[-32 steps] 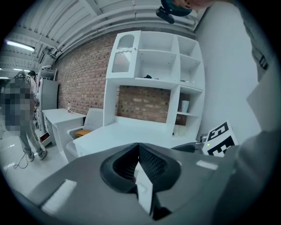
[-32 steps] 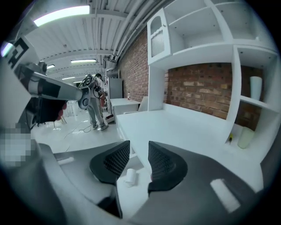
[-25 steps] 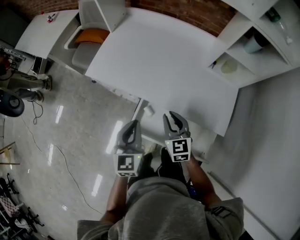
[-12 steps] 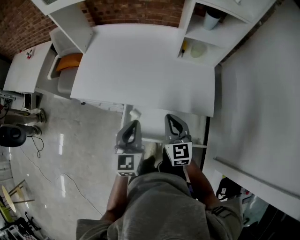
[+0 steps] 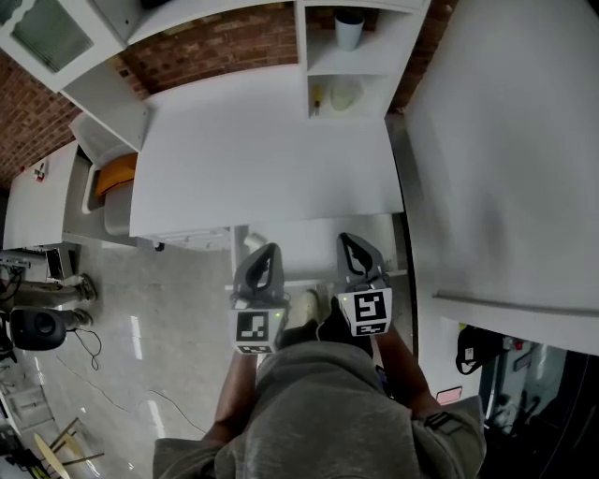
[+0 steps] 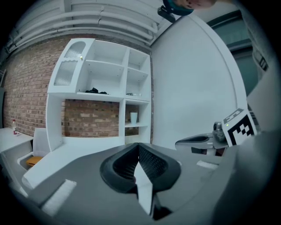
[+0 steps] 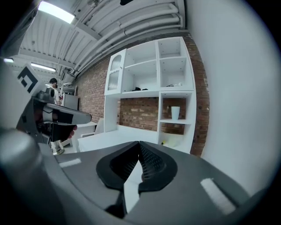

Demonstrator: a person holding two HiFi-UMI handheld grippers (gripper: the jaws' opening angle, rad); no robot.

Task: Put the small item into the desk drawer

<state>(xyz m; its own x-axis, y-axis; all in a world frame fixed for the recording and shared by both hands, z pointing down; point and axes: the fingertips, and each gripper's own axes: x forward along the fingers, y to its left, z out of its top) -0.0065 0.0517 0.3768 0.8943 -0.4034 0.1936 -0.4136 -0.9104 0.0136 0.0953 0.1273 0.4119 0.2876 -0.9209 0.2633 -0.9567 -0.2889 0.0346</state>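
A white desk (image 5: pixel 262 159) fills the middle of the head view. Under its near edge a white drawer (image 5: pixel 318 234) looks pulled out. A small white item (image 5: pixel 251 241) lies by the drawer's left corner. My left gripper (image 5: pixel 269 249) is held over the drawer's near edge, just right of that item, with its jaws together and nothing in them. My right gripper (image 5: pixel 347 239) hangs over the drawer's right part, also shut and empty. The left gripper view shows the left gripper (image 6: pixel 138 147) tips meeting. In the right gripper view the right gripper (image 7: pixel 139 145) tips touch too.
A white shelf unit stands at the desk's far right, with a cup (image 5: pixel 348 28) and a pale yellowish thing (image 5: pixel 344 94) in its compartments. A white wall panel (image 5: pixel 505 150) runs along the right. An orange object (image 5: pixel 114 173) sits in a white bin at the left.
The head view has swung round, so the desk now lies square ahead. My right gripper's jaws have closed from partly open. Both grippers stay in front of the body.
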